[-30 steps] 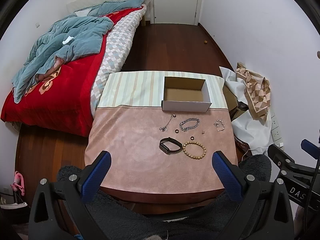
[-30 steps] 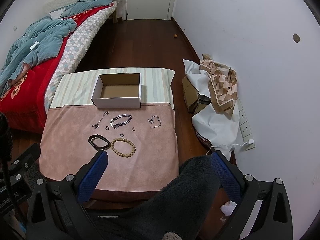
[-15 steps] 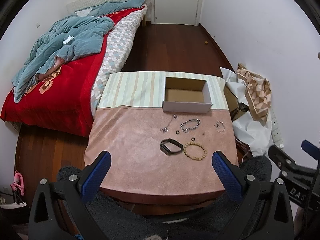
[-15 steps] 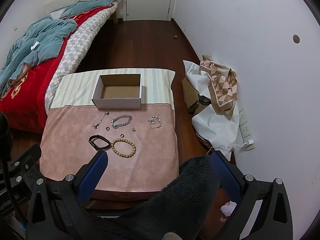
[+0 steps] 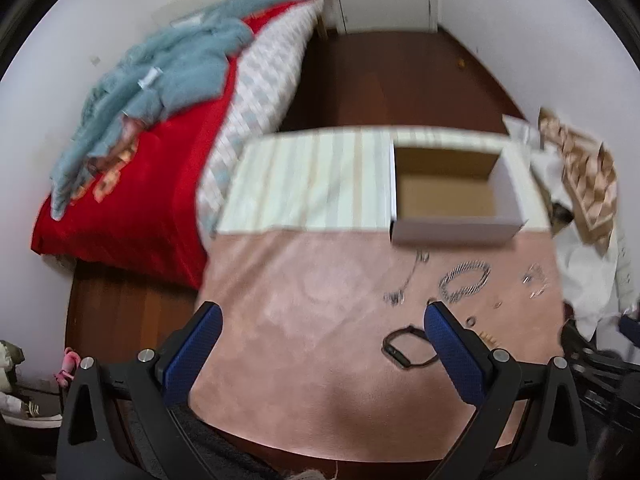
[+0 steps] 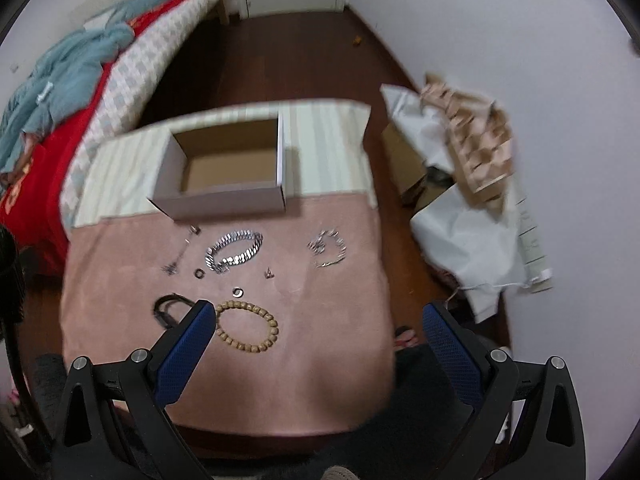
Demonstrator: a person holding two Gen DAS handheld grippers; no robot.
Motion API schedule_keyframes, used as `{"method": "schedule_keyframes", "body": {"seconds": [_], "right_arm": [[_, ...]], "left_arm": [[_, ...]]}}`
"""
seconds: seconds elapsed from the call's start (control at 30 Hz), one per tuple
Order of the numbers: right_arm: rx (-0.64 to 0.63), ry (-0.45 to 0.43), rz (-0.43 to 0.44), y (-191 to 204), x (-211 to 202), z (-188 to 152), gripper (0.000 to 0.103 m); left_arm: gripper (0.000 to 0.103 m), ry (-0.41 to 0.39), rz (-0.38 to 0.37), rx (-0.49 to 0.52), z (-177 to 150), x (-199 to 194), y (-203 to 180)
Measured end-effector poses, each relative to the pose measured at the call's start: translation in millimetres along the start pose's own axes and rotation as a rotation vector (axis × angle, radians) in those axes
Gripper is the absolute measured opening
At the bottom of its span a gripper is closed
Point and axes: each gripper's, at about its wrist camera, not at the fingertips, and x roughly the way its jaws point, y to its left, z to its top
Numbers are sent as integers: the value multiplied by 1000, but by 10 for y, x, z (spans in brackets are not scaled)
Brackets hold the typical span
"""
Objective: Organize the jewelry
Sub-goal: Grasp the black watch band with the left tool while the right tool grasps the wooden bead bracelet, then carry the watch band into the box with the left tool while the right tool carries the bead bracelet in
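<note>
An open white cardboard box stands empty at the back of a small table with a pink cloth. In front of it lie a wooden bead bracelet, a silver chain bracelet, a black band, a thin chain, a small silver chain and some rings. My left gripper and my right gripper are open and empty above the table's near part.
A bed with a red cover and blue blanket stands left of the table. Crumpled paper and a patterned cloth lie on the floor at the right by the wall. A dark wooden floor lies beyond, with a door behind.
Both grippers have moved forward and down toward the table; the box and jewelry look larger. The left view has shifted left, the jewelry now sitting to its right. Nothing on the table moved.
</note>
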Motion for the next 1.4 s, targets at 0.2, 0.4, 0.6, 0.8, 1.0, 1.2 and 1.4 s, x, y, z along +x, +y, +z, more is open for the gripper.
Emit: {"method": "schedule_keyframes", "body": {"seconds": [0.2,0.4,0.6,0.8,1.0,1.2,1.4], "right_arm": [[-31,175,13,161,1103,-192,86],[-36,217,48,254,1497,-364,61],[-88,176,60,385,1537,-520,10],[7,221,57,104,1511,-532,9],[25,234,69,-28,1546,-531,10],[-34,203,7,120,1517,-550,10],[-23,201,-2,136,1506,-549,9]], "left_arm": [[103,168,5,-2,-248,710,-118],[97,276,-88,-44,-445,1029,-142],[69,367,-205,-98,-484,1318,-235],[31,376,-197,-49,-458,1515,-397],[13,276,-124,73,-468,1433,-567],[12,176,-50,148,-493,1225,-678],[12,140,-56,143,-608,1146,-789]]}}
